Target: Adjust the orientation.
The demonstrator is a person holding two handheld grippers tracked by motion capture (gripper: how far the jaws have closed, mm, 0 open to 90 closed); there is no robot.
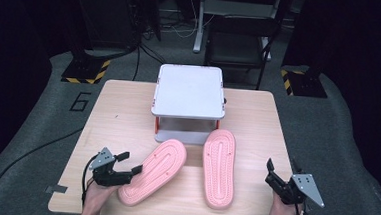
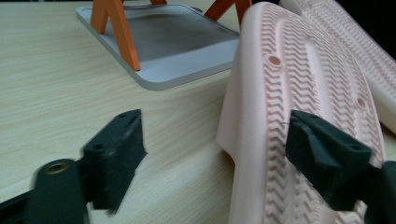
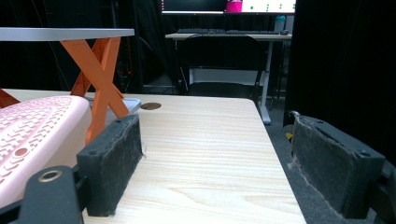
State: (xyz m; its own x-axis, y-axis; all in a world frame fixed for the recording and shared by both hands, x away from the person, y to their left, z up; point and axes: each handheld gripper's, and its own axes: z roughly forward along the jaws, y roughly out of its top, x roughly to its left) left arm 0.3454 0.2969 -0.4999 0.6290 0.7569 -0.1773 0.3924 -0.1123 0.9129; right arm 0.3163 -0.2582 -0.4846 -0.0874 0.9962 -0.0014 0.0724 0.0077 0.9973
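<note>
Jaws of the left gripper spread wide, one pad over bare wood, the other lying over the ribbed sole of the left slipper, nothing clamped. Jaws of the right gripper likewise parted and empty, out at the table edge, with the right slipper well off to the inner jaw's side.

Both slippers pink, lying sole up, between the two grippers and just short of the white two-tier rack with orange legs. Left one angled, heel end nearest the left jaws; right one nearly straight, toe toward the rack.

Probably moulded foam: light, springy, somewhat bendy along its length, so likely to droop if pinched at one tip only. Sole cut in a zigzag tread with a smooth channel down the middle and a few small round holes; grippy rather than slick, and hardly fragile. Side wall smooth and rounded, rising from the wood just inside the far jaw.

Best hold, by judgement: across the side edge near the heel, one pad on the tread, the other under the rim. Strap hidden underneath, so unusable as a handle for now.
</note>
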